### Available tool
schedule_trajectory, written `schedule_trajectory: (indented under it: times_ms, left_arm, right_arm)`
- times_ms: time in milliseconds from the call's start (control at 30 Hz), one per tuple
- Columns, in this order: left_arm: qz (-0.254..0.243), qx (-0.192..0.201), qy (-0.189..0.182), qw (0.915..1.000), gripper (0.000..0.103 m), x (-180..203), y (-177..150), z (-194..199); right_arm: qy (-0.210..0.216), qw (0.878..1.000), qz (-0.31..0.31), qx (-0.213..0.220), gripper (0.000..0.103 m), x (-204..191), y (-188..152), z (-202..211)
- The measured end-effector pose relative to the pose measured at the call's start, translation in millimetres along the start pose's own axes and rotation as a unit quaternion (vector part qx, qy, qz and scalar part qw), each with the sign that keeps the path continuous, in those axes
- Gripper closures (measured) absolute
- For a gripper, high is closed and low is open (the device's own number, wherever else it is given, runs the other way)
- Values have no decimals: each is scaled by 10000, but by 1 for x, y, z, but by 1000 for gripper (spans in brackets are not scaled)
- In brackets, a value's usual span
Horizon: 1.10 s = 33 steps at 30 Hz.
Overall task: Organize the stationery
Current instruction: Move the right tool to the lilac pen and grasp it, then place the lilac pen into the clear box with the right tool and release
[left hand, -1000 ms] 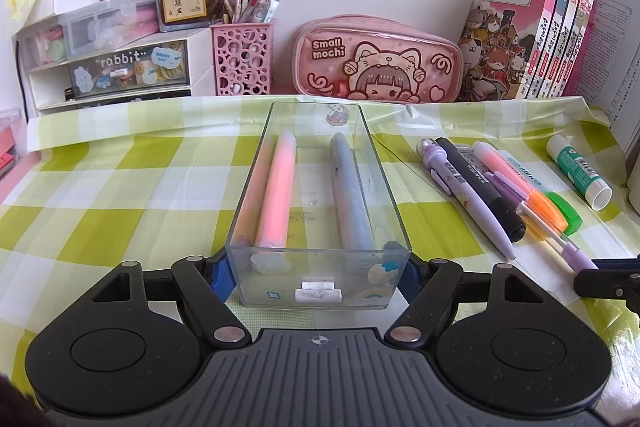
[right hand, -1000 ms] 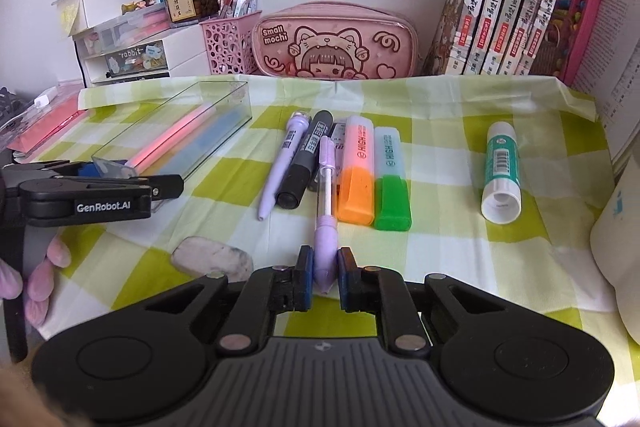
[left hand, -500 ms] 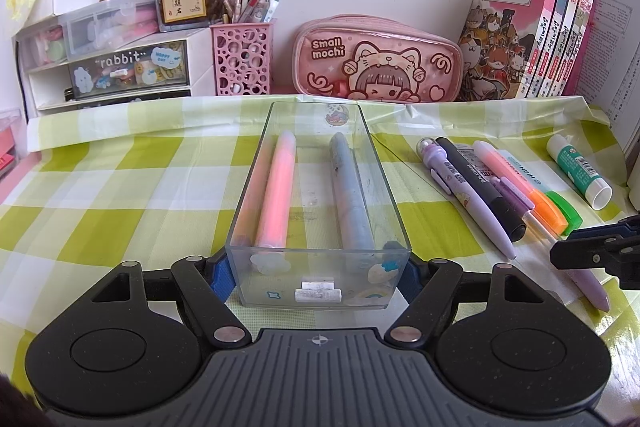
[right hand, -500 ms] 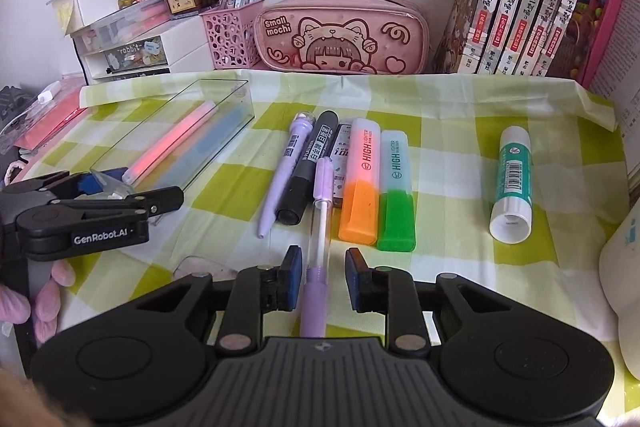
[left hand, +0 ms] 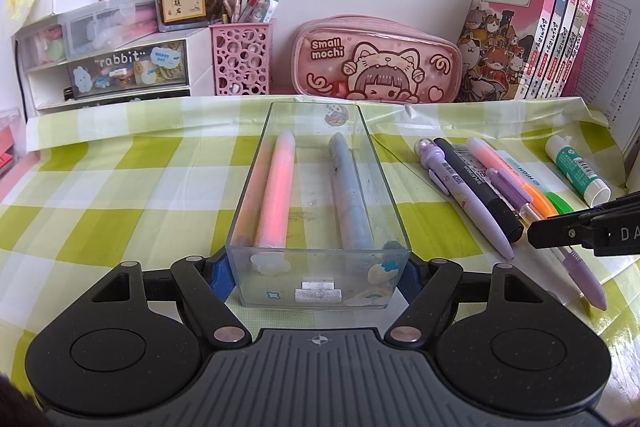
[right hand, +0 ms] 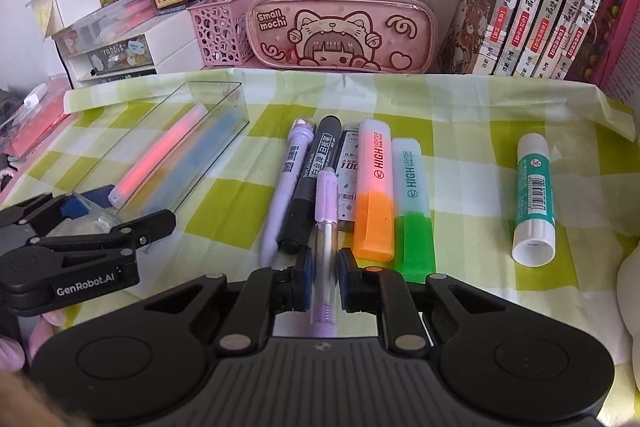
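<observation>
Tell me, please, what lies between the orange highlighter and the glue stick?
In the right wrist view, only the green highlighter lies between the orange highlighter and the glue stick; past it, the tablecloth is bare.

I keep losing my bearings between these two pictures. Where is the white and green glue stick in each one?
Left wrist view: the glue stick lies at the far right on the checked cloth, right of the row of pens.
Right wrist view: the glue stick lies right of centre, alone, apart from the green highlighter.
Shared landmark: the pink pencil case against the back wall.
</observation>
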<state>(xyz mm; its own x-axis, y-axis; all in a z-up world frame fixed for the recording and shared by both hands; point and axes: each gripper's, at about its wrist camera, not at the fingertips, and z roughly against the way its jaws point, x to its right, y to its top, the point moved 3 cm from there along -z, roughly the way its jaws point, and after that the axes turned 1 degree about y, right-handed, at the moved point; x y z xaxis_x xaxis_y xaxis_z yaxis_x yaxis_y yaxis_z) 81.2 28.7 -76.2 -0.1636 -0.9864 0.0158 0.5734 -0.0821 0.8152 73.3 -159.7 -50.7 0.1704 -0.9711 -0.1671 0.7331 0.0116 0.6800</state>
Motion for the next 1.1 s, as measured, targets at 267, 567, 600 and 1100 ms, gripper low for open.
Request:
schedule_trajectory:
  times_ms: [267,567,600,1100]
  left_arm:
    - [1,0,2,10000,29,0,0,0]
    - [1,1,-6,10000,29,0,0,0]
    - [0,1,-6,10000,29,1,0,0]
    - [9,8,-48,10000,29,2,0,-1]
  right_arm:
    - [530,9966,-608,146,85,3,17,13]
    - [1419,9777,-1547,-43,85,-10,58,2]
    - [1507,9748,-1640,-92,85,-12,62,-1]
    - [1827,9439,-2553,-1028,85,-50,101,-72]
